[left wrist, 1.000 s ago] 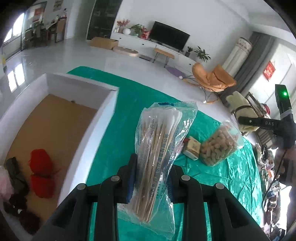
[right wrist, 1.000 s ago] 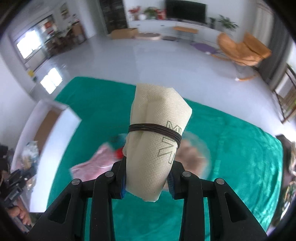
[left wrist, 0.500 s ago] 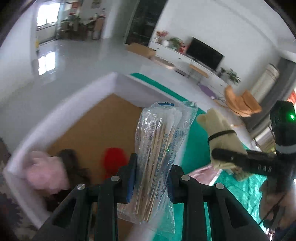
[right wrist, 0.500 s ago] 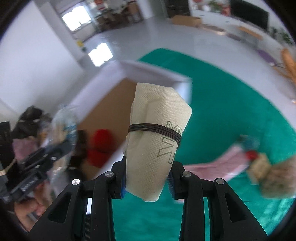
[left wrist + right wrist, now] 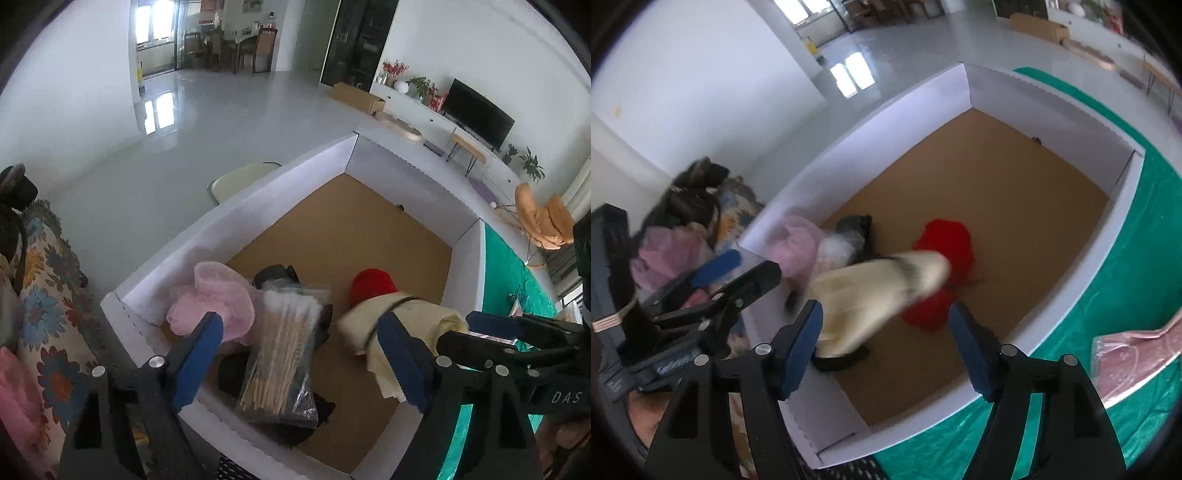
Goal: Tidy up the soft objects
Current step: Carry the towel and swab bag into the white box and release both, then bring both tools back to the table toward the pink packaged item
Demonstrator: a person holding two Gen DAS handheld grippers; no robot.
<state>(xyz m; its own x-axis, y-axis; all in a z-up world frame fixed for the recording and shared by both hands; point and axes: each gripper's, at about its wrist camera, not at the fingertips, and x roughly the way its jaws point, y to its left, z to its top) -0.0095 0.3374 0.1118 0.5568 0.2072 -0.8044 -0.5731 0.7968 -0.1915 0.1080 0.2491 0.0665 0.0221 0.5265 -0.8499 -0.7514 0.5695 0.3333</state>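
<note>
A crinkly clear bag of cotton swabs (image 5: 282,354) lies on dark cloth inside the white-walled, brown-floored box (image 5: 258,195), beside a fuzzy pink puff (image 5: 214,299) and red yarn (image 5: 945,240). A cream paper roll (image 5: 879,291), blurred, is above the box floor. Green cloth (image 5: 1137,258) covers the table. Left gripper (image 5: 306,360) and right gripper (image 5: 886,347) both spread wide, holding nothing

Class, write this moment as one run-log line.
left gripper: open | right gripper: open | swab bag: in box | tissue roll: blurred, over box | pink pouch: outside, on cloth
</note>
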